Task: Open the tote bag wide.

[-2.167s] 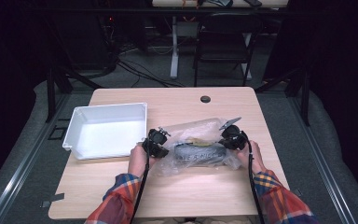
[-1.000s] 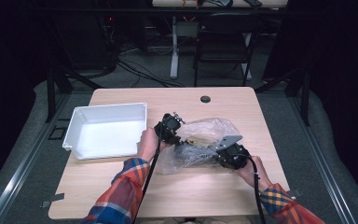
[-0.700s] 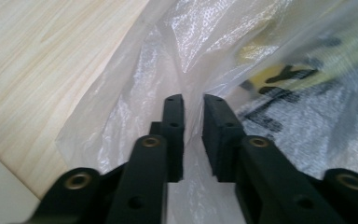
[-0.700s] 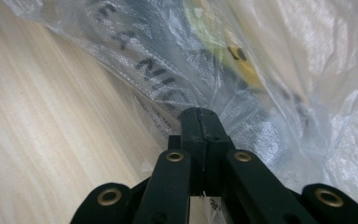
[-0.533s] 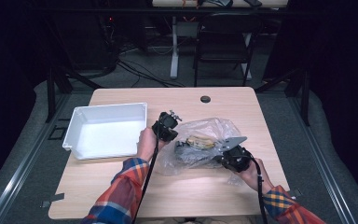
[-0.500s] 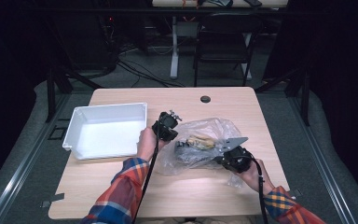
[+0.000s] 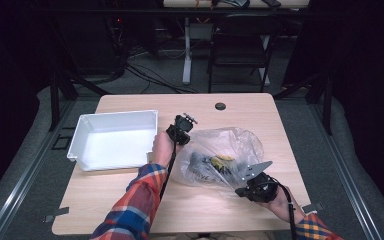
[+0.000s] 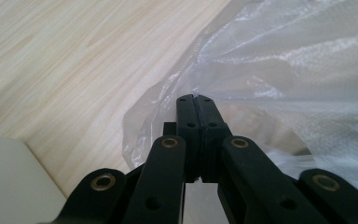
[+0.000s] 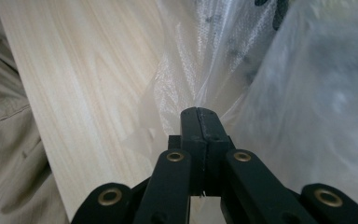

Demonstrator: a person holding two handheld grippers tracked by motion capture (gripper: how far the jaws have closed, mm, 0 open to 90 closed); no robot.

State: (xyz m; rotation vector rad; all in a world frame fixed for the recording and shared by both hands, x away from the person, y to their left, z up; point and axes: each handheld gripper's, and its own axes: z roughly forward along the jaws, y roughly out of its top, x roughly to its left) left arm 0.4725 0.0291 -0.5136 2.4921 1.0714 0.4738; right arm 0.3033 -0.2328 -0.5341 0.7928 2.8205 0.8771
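Observation:
A clear plastic bag lies on the wooden table, with dark items and something yellow inside. My left gripper is at the bag's far left edge. Its jaws are shut with the bag's film gathered at their tips. My right gripper is at the bag's near right edge, also shut, pinching a fold of film. The film stretches between the two grippers and the bag stands puffed up.
A white tray stands empty to the left of my left hand. A black round plug sits in the tabletop at the far edge. Behind the table are a chair and cables on the floor.
My right gripper has moved toward the table's near right, drawing the bag's edge with it. My left gripper has shifted a little at the far left edge. The bag has spread wider.

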